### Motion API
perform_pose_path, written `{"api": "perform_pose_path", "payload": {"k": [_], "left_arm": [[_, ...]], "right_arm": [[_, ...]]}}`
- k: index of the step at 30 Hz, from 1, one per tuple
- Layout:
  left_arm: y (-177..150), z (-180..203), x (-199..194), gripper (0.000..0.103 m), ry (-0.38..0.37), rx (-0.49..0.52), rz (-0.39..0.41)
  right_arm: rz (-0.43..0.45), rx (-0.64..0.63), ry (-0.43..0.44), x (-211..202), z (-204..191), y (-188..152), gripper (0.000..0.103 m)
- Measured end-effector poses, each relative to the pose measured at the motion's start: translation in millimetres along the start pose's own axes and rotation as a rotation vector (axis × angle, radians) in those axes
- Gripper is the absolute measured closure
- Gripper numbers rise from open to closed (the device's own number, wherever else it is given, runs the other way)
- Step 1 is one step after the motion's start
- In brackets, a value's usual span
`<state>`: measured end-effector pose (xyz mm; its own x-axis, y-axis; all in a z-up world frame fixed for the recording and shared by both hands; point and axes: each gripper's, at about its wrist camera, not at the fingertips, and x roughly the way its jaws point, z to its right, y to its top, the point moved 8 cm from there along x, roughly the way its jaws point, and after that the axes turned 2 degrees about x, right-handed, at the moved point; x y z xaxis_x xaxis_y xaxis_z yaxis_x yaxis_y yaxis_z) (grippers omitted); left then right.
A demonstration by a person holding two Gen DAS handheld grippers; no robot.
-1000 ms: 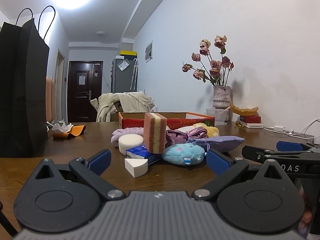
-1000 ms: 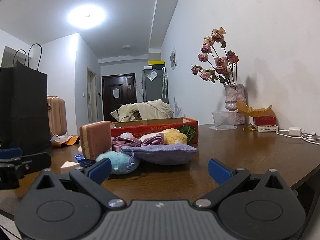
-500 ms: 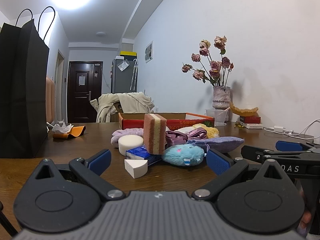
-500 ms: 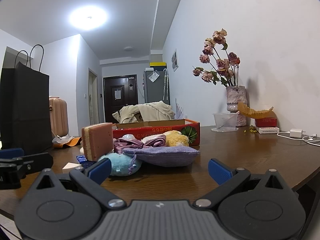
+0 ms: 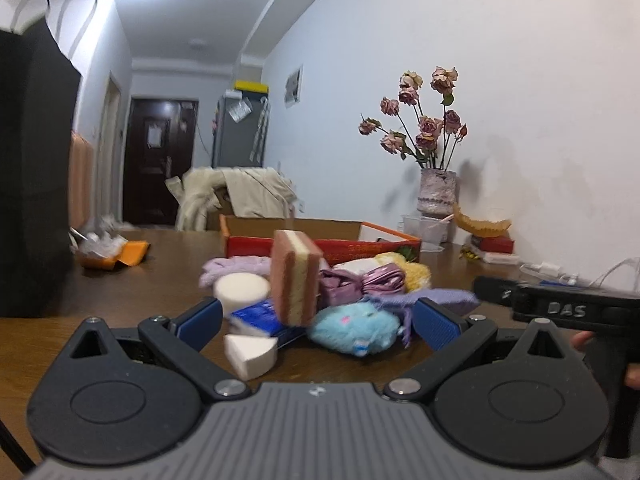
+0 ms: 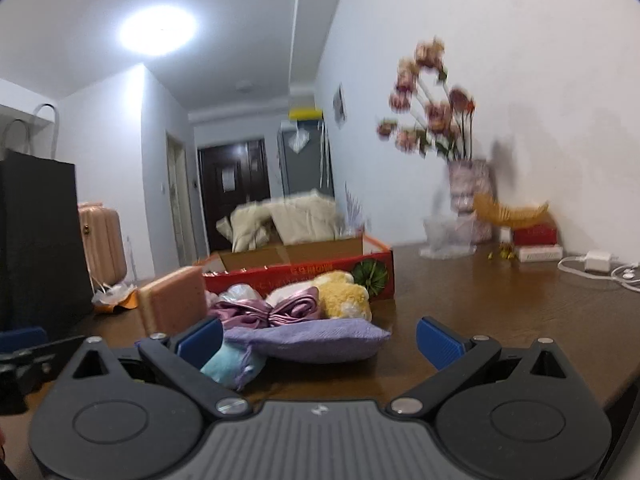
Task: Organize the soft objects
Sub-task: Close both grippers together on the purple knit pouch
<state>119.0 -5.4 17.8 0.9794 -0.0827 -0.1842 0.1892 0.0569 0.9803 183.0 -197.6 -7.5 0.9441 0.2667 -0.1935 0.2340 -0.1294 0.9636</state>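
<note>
A heap of soft things lies on the wooden table (image 5: 152,280) before a red cardboard box (image 5: 360,246): an upright pink and cream sponge (image 5: 295,282), a round white sponge (image 5: 241,290), a white wedge sponge (image 5: 249,354), a blue plush (image 5: 354,328), a purple satin bow (image 5: 360,282), a yellow plush (image 5: 416,274), a lilac cushion (image 6: 312,340). My left gripper (image 5: 318,320) is open, just short of the heap. My right gripper (image 6: 318,338) is open, close to the cushion; the box (image 6: 304,272) stands behind.
A black paper bag (image 5: 34,168) stands at the left. A vase of dried roses (image 5: 436,196), a clear tub and books sit at the back right by the wall. A white charger and cable (image 6: 600,266) lie at the right. An orange wrapper (image 5: 112,254) lies left.
Both grippers have moved forward toward the heap, and the right one has risen a little. Both stay open. The heap has not moved.
</note>
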Motion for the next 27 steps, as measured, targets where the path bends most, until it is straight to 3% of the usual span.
{"api": "perform_pose_path", "payload": {"k": [4,6,8,13,15,18,20,21,23,27], "left_arm": [[16.3,1.6,28.7,0.002,-0.086,-0.134,-0.035],[23.4,6.0,51.3,0.013,-0.128,-0.194,-0.090],[26.8,14.6,72.3,0.030,-0.147,-0.204,-0.145],[19.4,38.2,114.1,0.033,-0.149,-0.172,-0.233],[11.4,44.5,128.8,0.039,-0.130,-0.155,-0.283],[-3.9,50.2,143.3,0.062,-0.136,-0.160,-0.373],[-5.6,50.3,146.2,0.089,-0.118,-0.152,-0.374],[-5.8,50.2,147.1,0.094,-0.126,-0.162,-0.378],[-4.4,54.7,148.1,0.099,-0.164,-0.165,-0.385],[18.1,70.4,141.5,0.100,-0.237,-0.146,-0.317]], "right_arm": [[-0.099,0.048,0.024,35.9,19.2,21.4,0.001],[-0.146,0.070,0.058,54.6,27.1,27.9,0.005],[-0.192,0.099,0.081,74.5,36.3,31.0,0.017],[-0.361,0.181,0.150,115.7,55.2,19.0,0.027],[-0.405,0.193,0.180,119.8,55.5,8.8,0.031],[-0.463,0.240,0.227,122.3,57.4,-5.5,0.046],[-0.468,0.278,0.243,121.6,62.3,-9.9,0.067],[-0.463,0.281,0.247,121.1,64.0,-10.5,0.071],[-0.466,0.275,0.267,118.3,65.6,-8.1,0.082],[-0.434,0.231,0.326,104.6,63.3,10.1,0.089]]}}
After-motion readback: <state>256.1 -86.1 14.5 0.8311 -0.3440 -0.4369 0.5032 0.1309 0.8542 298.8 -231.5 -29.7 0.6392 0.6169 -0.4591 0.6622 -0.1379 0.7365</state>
